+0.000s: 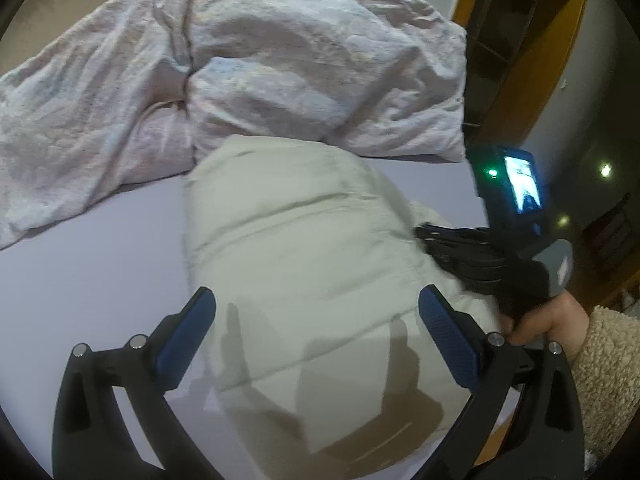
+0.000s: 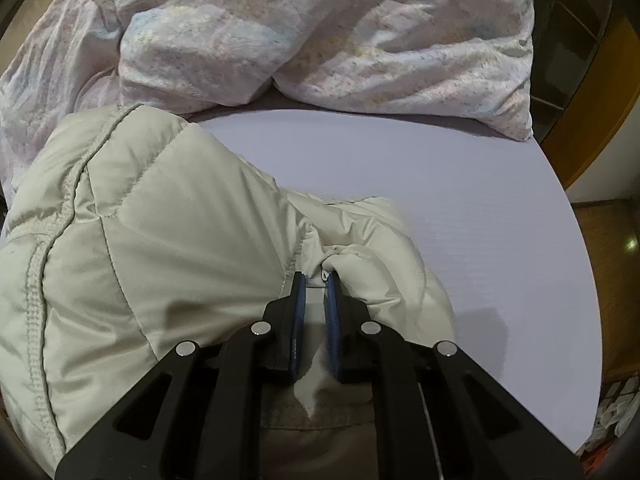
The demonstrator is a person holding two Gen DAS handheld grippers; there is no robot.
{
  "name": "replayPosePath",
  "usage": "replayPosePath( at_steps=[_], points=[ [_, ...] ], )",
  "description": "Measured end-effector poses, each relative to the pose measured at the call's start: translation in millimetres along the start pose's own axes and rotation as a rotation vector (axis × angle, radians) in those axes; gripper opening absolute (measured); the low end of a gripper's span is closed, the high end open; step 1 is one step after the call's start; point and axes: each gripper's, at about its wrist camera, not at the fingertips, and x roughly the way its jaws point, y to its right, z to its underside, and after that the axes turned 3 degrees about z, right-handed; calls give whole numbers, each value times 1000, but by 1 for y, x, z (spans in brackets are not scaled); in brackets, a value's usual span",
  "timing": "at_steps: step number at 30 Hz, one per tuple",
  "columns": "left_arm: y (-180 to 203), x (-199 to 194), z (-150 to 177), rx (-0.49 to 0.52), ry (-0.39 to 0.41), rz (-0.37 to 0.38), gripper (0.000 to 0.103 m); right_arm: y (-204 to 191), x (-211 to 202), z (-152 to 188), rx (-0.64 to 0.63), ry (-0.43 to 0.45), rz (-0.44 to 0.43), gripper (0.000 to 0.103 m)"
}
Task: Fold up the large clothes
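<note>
Right gripper (image 2: 316, 280) is clamped on a bunched fold of the jacket (image 2: 160, 240), at a seam edge near its right side; only a thin pinch of fabric is caught between the pads. Left gripper (image 1: 316, 312) is spread wide and empty, hovering over the jacket (image 1: 304, 248) near its lower part, pads apart on either side, no contact seen.

Jacket is laid on the bed sheet (image 2: 460, 200), partly heaped, quilted and puffy. Judged light, soft and compressible, with a smooth shell that is likely slippery; a thin pinch could slide out under pull. Stitched seams and hems are judged the best grip points, since the fabric is doubled there. Puffy panels are expected to spring back after folding, so pressing down may be needed.

Further back, a crumpled duvet (image 1: 240, 60) is piled across the head of the bed, touching the jacket's far edge in the left wrist view.
</note>
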Motion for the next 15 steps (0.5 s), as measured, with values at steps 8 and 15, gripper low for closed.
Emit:
replayPosePath(
  at_steps=[8, 15],
  points=[
    [-7, -2, 5, 41, 0, -88, 101, 8, -26, 1, 66, 66, -51, 13],
    [-6, 0, -2, 55, 10, -96, 101, 17, -73, -3, 140, 193, -91, 48]
  ],
)
